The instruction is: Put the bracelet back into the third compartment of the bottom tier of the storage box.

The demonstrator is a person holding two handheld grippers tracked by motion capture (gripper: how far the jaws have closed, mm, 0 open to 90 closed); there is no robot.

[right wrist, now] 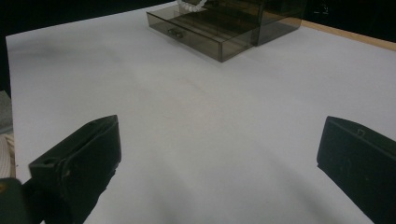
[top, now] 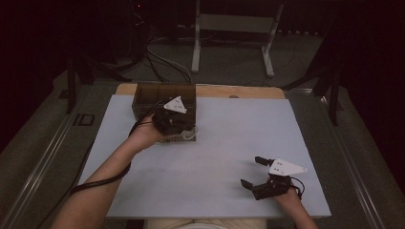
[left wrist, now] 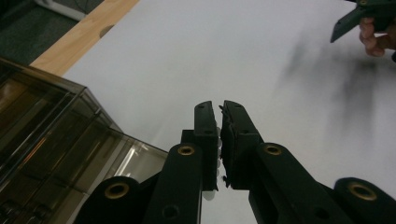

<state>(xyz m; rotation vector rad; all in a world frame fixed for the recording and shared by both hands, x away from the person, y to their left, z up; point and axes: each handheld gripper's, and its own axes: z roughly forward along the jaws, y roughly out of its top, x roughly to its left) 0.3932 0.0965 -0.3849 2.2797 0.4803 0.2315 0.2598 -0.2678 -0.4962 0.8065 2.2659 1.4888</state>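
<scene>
High view: the left gripper [top: 175, 125] hangs over the open drawer [top: 184, 136] of the brown box [top: 165, 98] at the bench's [top: 215, 143] far left; the right gripper [top: 258, 172] rests near right, jaws wide.

Left gripper view: jaws nearly closed on something small and white [left wrist: 216, 161].

Right gripper view: white beads [right wrist: 192, 5] dangle above the drawer [right wrist: 201, 35].

Drawer box [top: 157, 98] smoky glossy plastic; table edge [top: 248, 91] wood; mat [top: 229, 143] matt
</scene>
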